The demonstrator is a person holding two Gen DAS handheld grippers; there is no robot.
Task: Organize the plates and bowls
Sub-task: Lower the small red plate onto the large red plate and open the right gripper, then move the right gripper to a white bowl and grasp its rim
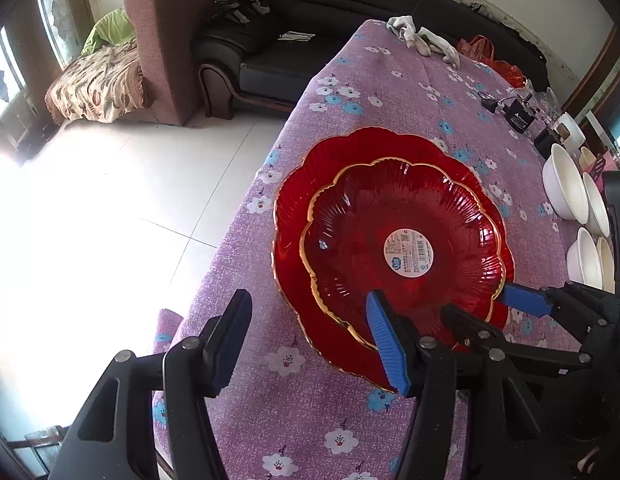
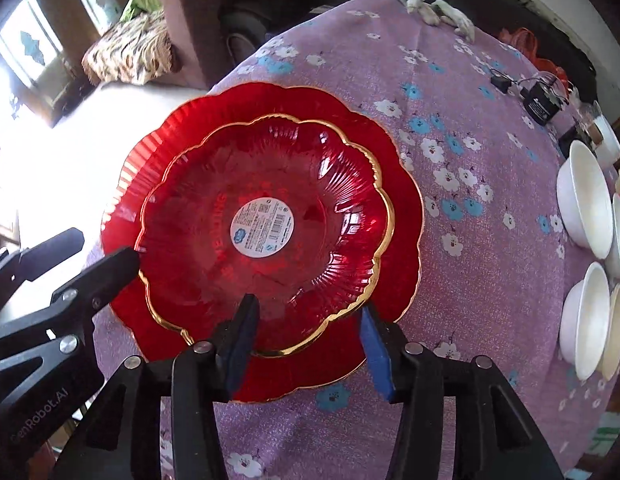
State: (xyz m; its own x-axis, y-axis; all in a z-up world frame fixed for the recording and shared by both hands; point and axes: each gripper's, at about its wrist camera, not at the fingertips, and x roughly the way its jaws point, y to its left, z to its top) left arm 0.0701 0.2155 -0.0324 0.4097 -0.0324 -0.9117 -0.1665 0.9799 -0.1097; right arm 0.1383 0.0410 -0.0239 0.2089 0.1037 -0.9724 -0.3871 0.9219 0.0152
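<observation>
Two red glass plates with gold scalloped rims lie stacked on the purple flowered tablecloth, the small plate (image 1: 370, 220) (image 2: 310, 168) nested in the large plate (image 1: 294, 216) (image 2: 406, 216). A round white sticker sits at the small plate's centre. My left gripper (image 1: 310, 344) (image 2: 104, 248) is open at the stack's near left rim, one finger over the plates and the other over the cloth. My right gripper (image 2: 310, 348) (image 1: 476, 302) is open too, straddling the small plate's near rim without pressing it. Several white bowls (image 1: 566, 188) (image 2: 582, 200) stand at the right edge.
The table edge (image 1: 246, 208) drops to white floor tiles on the left. A black adapter with cables (image 1: 518, 118) (image 2: 542, 106), a white cloth (image 1: 422, 40) and a red bag (image 1: 486, 50) lie at the far end. A black sofa and a brown armchair stand beyond.
</observation>
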